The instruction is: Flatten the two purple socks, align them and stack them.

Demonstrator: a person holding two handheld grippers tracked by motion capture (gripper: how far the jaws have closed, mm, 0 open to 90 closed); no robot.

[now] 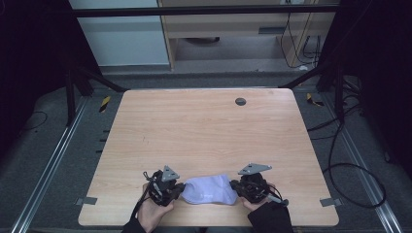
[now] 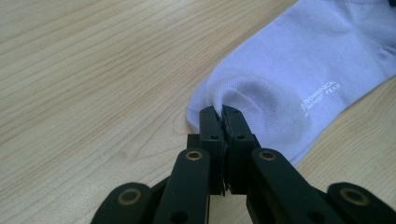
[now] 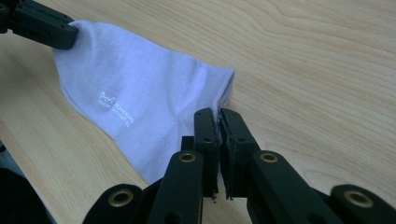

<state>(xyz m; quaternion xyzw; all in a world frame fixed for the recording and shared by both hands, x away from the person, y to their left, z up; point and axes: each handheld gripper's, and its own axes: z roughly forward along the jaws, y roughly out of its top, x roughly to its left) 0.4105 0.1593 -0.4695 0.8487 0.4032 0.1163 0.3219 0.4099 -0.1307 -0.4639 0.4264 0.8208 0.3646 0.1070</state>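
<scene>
A white sock [image 1: 210, 189] lies on the table [image 1: 204, 126] between the left hand-held gripper [image 2: 220, 112] and right hand-held gripper [image 3: 218, 114], each clamped on one end

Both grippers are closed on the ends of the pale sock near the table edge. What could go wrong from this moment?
1. Each gripper pinches only a small fold: the left gripper at one end of the sock, the right gripper at the other edge. If the hands pull apart, the fabric may slip out or stretch.
2. The sock lies close to the near edge of the table, so if released it might slide off.
</scene>
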